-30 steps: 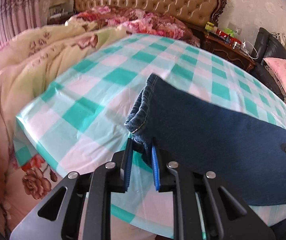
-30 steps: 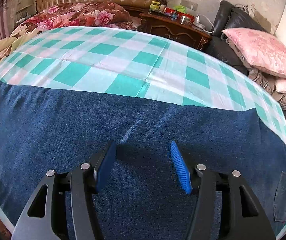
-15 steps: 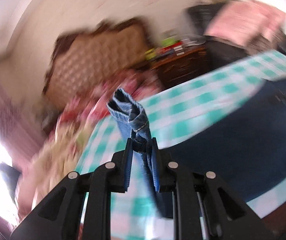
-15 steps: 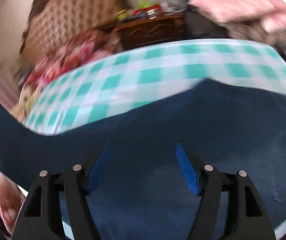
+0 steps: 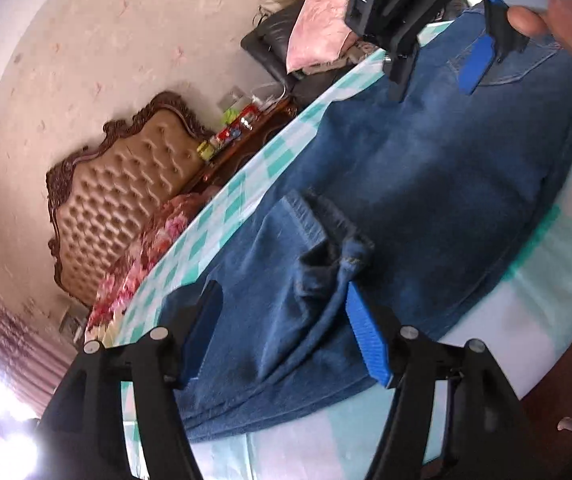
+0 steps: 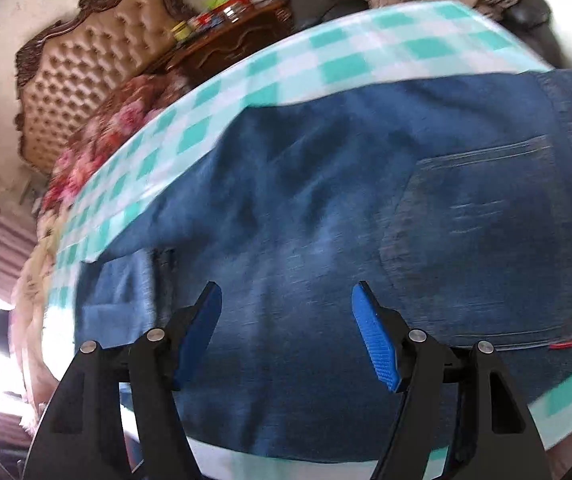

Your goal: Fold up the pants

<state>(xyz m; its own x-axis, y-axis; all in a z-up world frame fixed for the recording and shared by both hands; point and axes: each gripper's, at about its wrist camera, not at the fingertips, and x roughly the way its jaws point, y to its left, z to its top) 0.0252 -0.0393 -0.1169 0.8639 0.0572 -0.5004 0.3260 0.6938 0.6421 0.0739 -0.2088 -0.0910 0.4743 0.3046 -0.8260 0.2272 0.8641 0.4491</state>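
Dark blue jeans (image 5: 426, 184) lie on a green-and-white checked cloth (image 5: 526, 320). The leg end with its hem (image 5: 318, 240) lies folded over onto the rest of the pants. My left gripper (image 5: 282, 332) is open, its blue pads either side of that folded leg end, not clamping it. My right gripper (image 6: 286, 332) is open just above the seat of the jeans (image 6: 326, 208), left of the back pocket (image 6: 486, 232). It also shows in the left wrist view (image 5: 438, 64), open over the far end.
A tufted brown headboard (image 5: 126, 200) and a flowered quilt (image 5: 154, 248) lie beyond the cloth. A dark wooden nightstand (image 6: 230, 36) holds small jars. Pink pillows (image 5: 322, 28) sit on a black seat. The cloth's edge (image 6: 566, 392) runs close to my right gripper.
My left gripper carried the leg hem up and over onto the pants, then opened and let it go. My right gripper stayed open over the jeans and shifted toward the pocket end.
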